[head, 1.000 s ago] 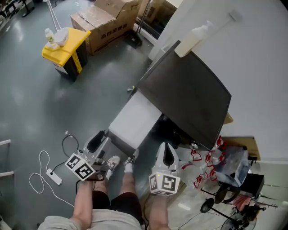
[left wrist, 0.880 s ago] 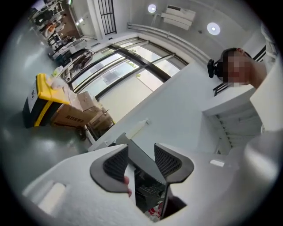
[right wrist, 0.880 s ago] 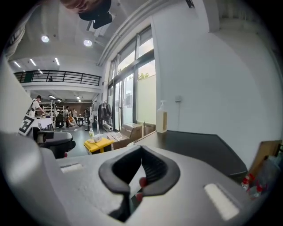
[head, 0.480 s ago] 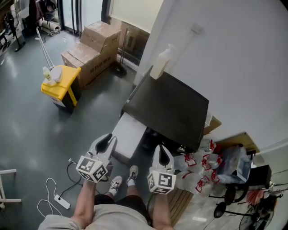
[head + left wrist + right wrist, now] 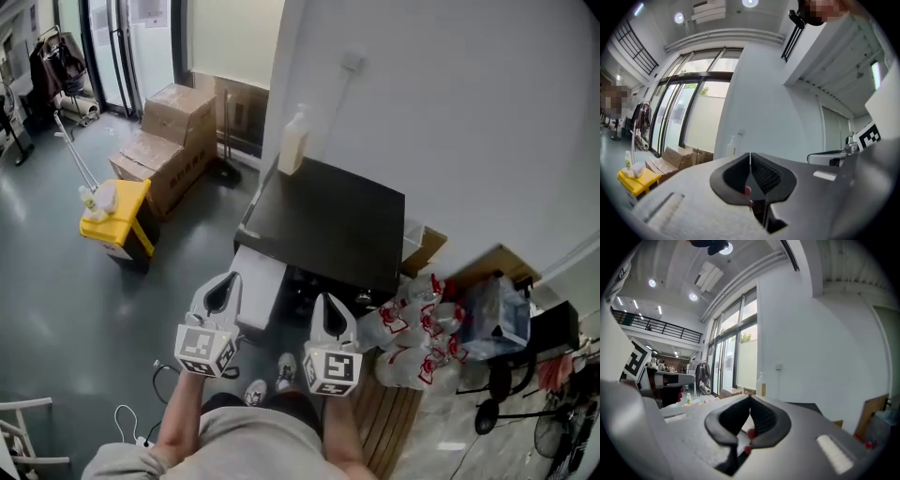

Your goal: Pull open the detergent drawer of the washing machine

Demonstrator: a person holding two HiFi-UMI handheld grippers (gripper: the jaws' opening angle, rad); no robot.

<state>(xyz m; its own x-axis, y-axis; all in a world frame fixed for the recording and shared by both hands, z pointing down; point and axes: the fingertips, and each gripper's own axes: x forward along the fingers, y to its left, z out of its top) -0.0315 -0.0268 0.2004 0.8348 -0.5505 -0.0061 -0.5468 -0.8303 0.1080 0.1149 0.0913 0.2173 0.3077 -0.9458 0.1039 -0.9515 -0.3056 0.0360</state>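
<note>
Both tools had come up from low at the front of the washing machine [image 5: 328, 225] since a second ago. They were now held level, above and just in front of it, touching nothing.

- The left tool [image 5: 222, 289] had just been closing. Its own view showed the pads pressed together with nothing between them.
- The right tool [image 5: 328, 311] was likewise fully closed and empty.
- The whole view had drawn back, so the washing machine looked smaller than before.

Our reading: no tool was on the detergent drawer, so no pull was under way at this moment.

A white front panel [image 5: 258, 286] showed under the near-left edge of the washing machine's dark top. We could not make out the detergent drawer itself, or whether it stood open. Any pull would call for a fresh approach to the upper front.

Containers:
- A pump bottle [image 5: 293, 141] with pale contents stood upright on the far-left corner of the washing machine's top.
- A yellow bin [image 5: 117, 217] stood on the floor well to the left of the washing machine, with a small bottle and a pale lump resting on top.
- Cardboard boxes [image 5: 173, 141] were stacked beyond the washing machine's left side, flaps shut.
- Clear bags with red print [image 5: 422, 328] lay heaped against the washing machine's right side, contents not readable.
</note>
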